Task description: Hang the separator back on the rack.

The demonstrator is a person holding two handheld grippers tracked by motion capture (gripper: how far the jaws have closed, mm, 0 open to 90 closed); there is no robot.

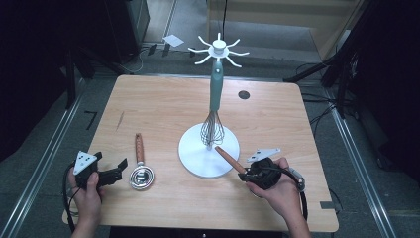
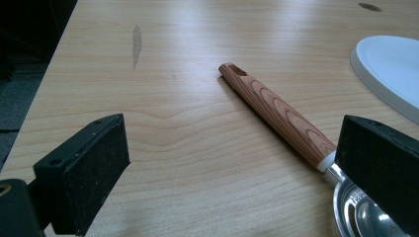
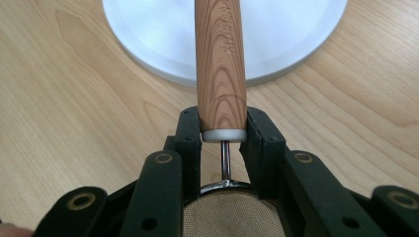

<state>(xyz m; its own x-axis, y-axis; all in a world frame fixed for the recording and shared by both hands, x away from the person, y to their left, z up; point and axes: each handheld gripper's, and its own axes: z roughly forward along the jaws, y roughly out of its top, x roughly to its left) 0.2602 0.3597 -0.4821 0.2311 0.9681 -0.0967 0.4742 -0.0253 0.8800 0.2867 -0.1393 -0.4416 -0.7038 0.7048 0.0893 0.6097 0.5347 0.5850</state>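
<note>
Right gripper point(image 3: 223, 131) fingers clamp a wood-handled strainer point(image 3: 220, 64), not yet hung, just short of the rack point(image 1: 216, 99) already holding a whisk point(image 1: 212, 130). Left gripper point(image 1: 115, 171) fingers spread, released, beside an untouched ladle point(image 2: 281, 116).

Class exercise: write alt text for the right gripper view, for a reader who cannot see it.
The right gripper has its two black jaws clamped on the wood-grain handle of a mesh strainer. The handle points towards the white round base of a stand on the wooden table.
</note>
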